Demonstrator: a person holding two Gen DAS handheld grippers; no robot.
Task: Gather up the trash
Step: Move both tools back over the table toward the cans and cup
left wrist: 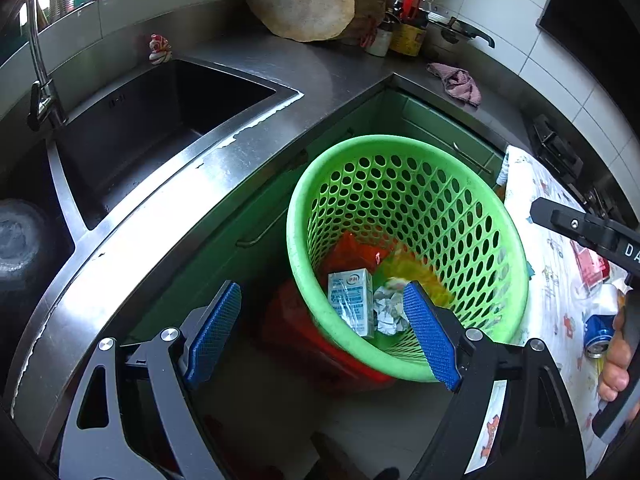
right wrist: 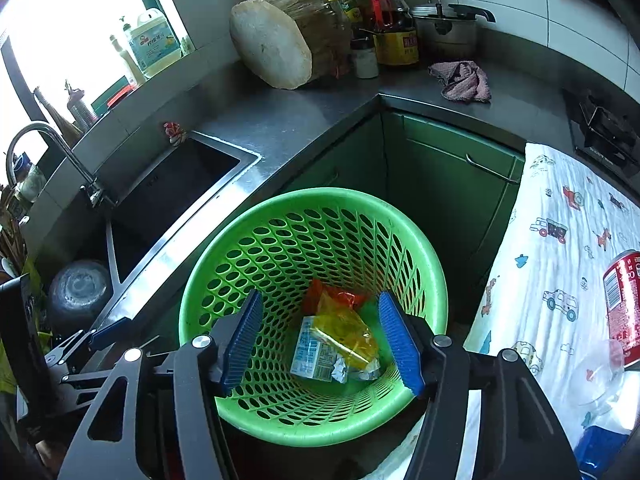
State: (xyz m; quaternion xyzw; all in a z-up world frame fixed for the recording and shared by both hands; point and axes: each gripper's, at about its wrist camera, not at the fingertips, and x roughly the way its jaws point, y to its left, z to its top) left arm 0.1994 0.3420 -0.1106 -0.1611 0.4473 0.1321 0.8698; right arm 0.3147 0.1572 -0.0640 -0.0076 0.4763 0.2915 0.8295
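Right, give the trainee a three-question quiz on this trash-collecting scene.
1. True or false: the green basket stands in the sink.
2. Which lies on top in the basket: A) yellow wrapper B) red can C) pink rag?
3. What is between the pads of the right gripper?

Key: 1 false, it is on the floor by the cabinets. 2 A. 3 Nothing; the jaws are open above the basket.
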